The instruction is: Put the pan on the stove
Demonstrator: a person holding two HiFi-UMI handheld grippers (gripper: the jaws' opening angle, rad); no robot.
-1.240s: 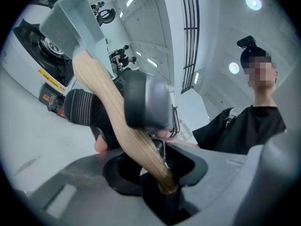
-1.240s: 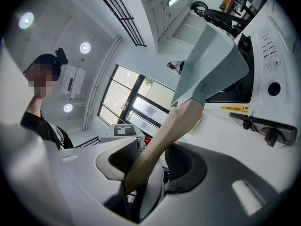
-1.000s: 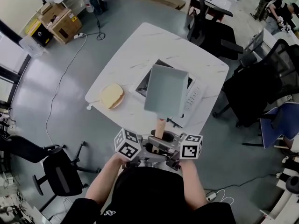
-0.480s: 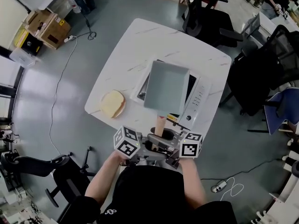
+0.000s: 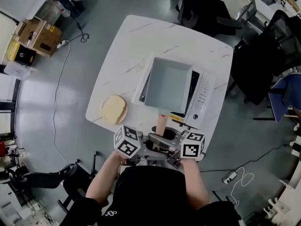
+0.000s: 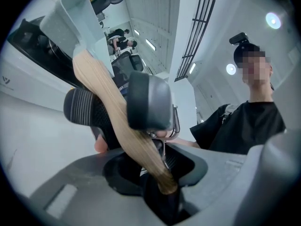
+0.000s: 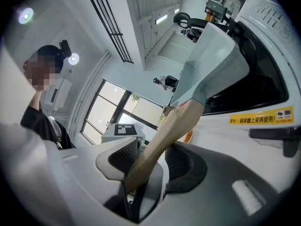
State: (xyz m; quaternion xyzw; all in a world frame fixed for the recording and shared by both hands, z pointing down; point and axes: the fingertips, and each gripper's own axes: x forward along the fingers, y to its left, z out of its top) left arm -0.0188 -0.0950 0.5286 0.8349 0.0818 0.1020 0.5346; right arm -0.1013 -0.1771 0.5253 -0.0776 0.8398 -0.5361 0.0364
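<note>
Currently, items are listed by size, each with its hazard.

- Table: white top. No hazard is noted.
- Stove: set toward the table's 4 o'clock corner, with its control strip at 3 o'clock. It could be pushed toward that edge if the pan is slid onto it.
- Pan: grey and square, held over the stove's dark glass. Whether it touches cannot be told. If lowered off-centre, it would overhang the controls.
- Bread: at the table's 8 o'clock, well apart from the pan. No risk is judged.
- Left gripper: at 6 o'clock, jaws closed partway on the handle.
- Right gripper: just beside the left, jaws likewise clamped on the handle.
- Handle: wooden, pointing to 6 o'clock, gripped only near its end. The pan's weight sits far out, so the smooth wood may roll in the pads and the pan may tip. An uneven release would twist it.
</note>
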